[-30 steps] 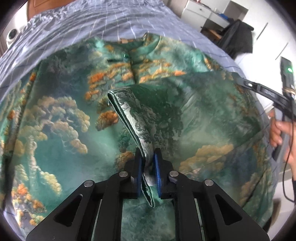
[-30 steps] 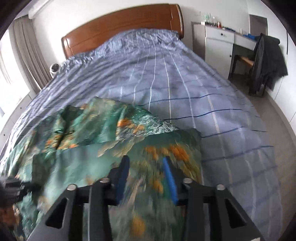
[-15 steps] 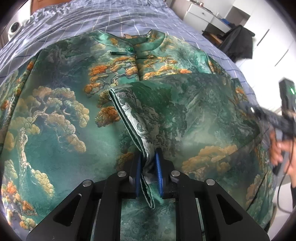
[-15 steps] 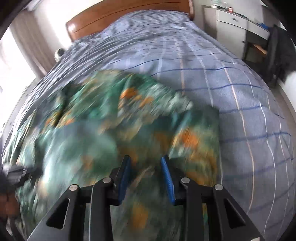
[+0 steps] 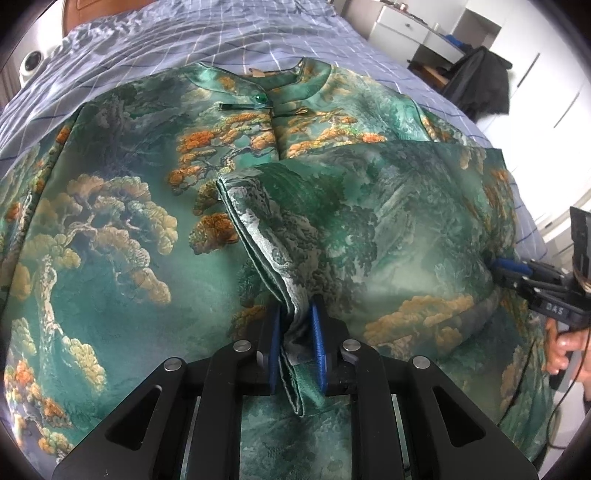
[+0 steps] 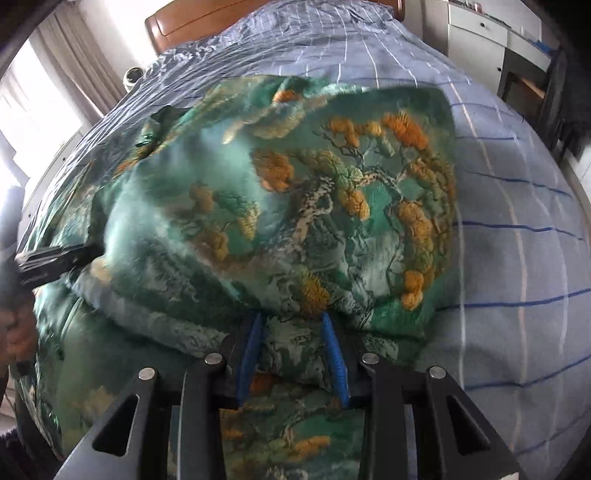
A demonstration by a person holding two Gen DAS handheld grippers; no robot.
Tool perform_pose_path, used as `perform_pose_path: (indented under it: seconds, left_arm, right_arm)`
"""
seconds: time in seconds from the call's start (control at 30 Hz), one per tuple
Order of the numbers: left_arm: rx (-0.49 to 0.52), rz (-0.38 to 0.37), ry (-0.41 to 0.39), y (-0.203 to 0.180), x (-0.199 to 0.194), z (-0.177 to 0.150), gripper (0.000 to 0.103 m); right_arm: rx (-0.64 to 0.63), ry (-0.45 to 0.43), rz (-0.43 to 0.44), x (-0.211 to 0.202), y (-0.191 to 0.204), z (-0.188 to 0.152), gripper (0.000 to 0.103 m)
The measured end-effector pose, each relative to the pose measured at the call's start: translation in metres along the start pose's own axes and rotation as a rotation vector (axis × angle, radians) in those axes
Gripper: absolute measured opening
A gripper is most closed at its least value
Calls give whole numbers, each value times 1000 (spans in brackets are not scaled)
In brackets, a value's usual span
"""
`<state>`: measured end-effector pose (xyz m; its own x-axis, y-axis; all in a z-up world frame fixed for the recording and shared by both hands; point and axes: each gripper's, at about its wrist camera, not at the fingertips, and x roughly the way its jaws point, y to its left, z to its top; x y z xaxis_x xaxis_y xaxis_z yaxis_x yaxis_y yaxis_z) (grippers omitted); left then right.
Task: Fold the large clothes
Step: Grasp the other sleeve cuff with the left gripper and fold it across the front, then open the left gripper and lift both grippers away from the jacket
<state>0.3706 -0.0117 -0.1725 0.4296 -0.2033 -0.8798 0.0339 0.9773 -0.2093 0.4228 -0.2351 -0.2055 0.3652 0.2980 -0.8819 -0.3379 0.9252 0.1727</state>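
A large green silk garment (image 5: 110, 236) with orange pine-tree print lies spread on the bed, collar (image 5: 280, 85) at the far end. Its right side is folded over the middle. My left gripper (image 5: 295, 332) is shut on the folded hem edge (image 5: 258, 236) of the garment. My right gripper (image 6: 293, 339) is open, its blue pads straddling the garment's fold (image 6: 332, 229) at the right side. The right gripper also shows in the left wrist view (image 5: 517, 269), at the garment's right edge. The left gripper shows at the left of the right wrist view (image 6: 55, 258).
The bed has a blue checked sheet (image 6: 517, 184) and a wooden headboard (image 6: 207, 14). A white dresser (image 5: 417, 29) and a chair with dark clothes (image 5: 476, 81) stand to the right of the bed. A small white device (image 5: 31, 62) sits at the bed's far left.
My right gripper has come down from above the bed to the garment's folded right side. My left gripper has stayed shut on the hem and moved slightly toward the collar.
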Motion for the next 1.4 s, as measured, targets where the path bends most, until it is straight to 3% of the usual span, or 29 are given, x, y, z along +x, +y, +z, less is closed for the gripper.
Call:
perform_pose_path:
  seconds: [0.1,0.2,0.33,0.4,0.47,0.63,0.77,0.9,1.0,1.23,1.4]
  left_arm:
    - [-1,2,0,0,-1,1,18]
    - [-12,38,-36,-2,-16,-4,27]
    - [22,86,-105,-11,-54,-24,70]
    - [53,112,-149,-14,-77,-41,82]
    - [79,139,-180,-15,-96,-60,90]
    - [52,191,-237,-5,-132,-109,93]
    - [-3,202,-248,5,-146,-141,93]
    - [-15,227,-274,12,-158,-165,93]
    - [-24,255,-294,20,-164,-179,93]
    - [-89,315,-307,50,-177,-205,94]
    - [-154,340,-300,75,-182,-215,95]
  right_arm:
    - [0,-12,-7,2,1,0,34]
    - [2,-31,-11,0,2,-4,34]
    - [18,-88,-59,-17,9,-7,36]
    - [40,-128,-73,-35,14,-10,48]
    - [75,-159,-65,-53,20,-18,71]
    - [60,-188,-111,-89,49,-48,78]
    - [23,-282,-182,-116,89,-88,84]
    - [59,-348,-162,-135,127,-126,85]
    - [31,-341,-145,-136,158,-147,85]
    - [-156,-353,-149,-143,226,-172,85]
    - [-223,-393,-145,-149,251,-178,85]
